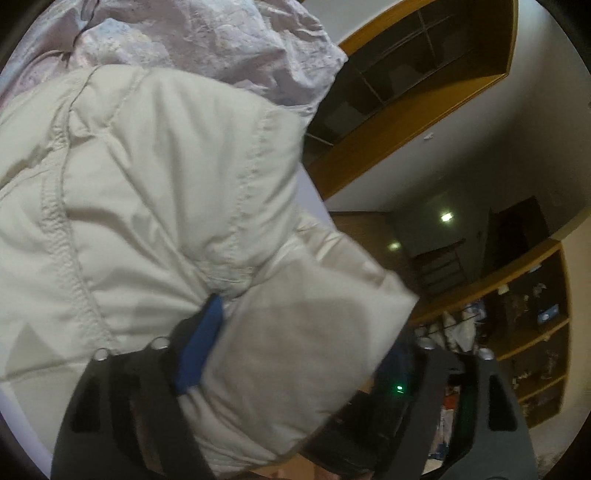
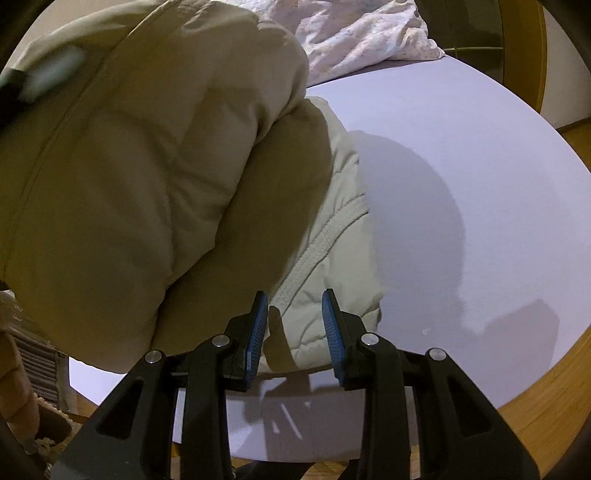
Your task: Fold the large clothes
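A cream puffy jacket point(image 1: 155, 192) fills the left wrist view. My left gripper point(image 1: 295, 354) is shut on a thick padded fold of it, and holds it lifted; one blue pad point(image 1: 201, 343) shows, the other is hidden by the fabric. In the right wrist view the jacket point(image 2: 140, 155) hangs at left, its lower part resting on the pale lilac bed sheet point(image 2: 461, 177). My right gripper point(image 2: 293, 325) is open and empty, its blue pads point(image 2: 258, 332) just in front of the jacket's stitched edge point(image 2: 325, 258).
A crumpled pale floral quilt point(image 2: 362, 33) lies at the far end of the bed, also in the left wrist view point(image 1: 221, 40). Wooden shelves point(image 1: 424, 74) and a cluttered bookcase point(image 1: 532, 325) stand beyond. The wooden floor point(image 2: 546, 406) lies past the bed edge.
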A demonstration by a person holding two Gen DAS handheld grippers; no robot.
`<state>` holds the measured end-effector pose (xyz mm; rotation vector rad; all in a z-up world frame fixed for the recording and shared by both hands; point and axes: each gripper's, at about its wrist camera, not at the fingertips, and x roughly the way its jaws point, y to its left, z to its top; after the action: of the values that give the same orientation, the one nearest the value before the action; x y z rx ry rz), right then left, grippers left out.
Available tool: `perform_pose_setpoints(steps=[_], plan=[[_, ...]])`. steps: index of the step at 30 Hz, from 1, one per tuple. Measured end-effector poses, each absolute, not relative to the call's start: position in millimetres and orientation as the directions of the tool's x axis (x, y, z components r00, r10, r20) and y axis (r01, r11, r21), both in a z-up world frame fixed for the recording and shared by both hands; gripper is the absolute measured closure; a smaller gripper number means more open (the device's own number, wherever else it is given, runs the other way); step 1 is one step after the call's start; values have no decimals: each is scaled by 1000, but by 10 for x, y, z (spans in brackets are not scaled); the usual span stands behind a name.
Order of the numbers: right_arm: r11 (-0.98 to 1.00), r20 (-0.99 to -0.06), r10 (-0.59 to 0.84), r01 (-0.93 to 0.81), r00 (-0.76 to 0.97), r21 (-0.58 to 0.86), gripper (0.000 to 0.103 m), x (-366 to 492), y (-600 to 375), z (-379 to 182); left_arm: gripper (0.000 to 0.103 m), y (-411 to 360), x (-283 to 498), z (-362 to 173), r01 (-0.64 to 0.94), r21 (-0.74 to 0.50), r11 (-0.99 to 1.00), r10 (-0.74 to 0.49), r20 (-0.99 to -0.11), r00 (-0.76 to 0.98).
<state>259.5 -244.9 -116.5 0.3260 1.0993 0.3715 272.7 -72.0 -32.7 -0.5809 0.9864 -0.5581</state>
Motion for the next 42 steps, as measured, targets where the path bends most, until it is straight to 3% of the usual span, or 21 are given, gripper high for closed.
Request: perform_pose_setpoints(steps=[2, 8, 18, 32, 37, 42], plan=[[890, -798, 449, -120, 402, 440, 71, 2620, -2468, -1175, 11, -636, 2705, -259, 170, -710, 683, -699, -569, 434], [892, -802, 445, -111, 398, 439, 70, 2660, -2442, -1193, 7, -322, 2366, 37, 168, -710, 684, -679, -536, 501], [895, -813, 432, -79, 391, 438, 70, 2667, -2392, -1240, 7, 516, 2208, -171, -87, -526, 846, -371, -698, 612], [907, -825, 365, 37, 431, 420, 66, 2483, -2668, -1153, 7, 416, 2403, -589, -144, -424, 894, -287, -790, 542], [889, -763, 325, 94, 559, 447, 66, 2574, -3047, -697, 6, 319, 2478, -661, -127, -413, 902, -294, -801, 522], [876, -646, 346, 12, 680, 482, 66, 2706, -3148, -44, 5, 220, 2531, -709, -118, -398, 910, -289, -811, 509]])
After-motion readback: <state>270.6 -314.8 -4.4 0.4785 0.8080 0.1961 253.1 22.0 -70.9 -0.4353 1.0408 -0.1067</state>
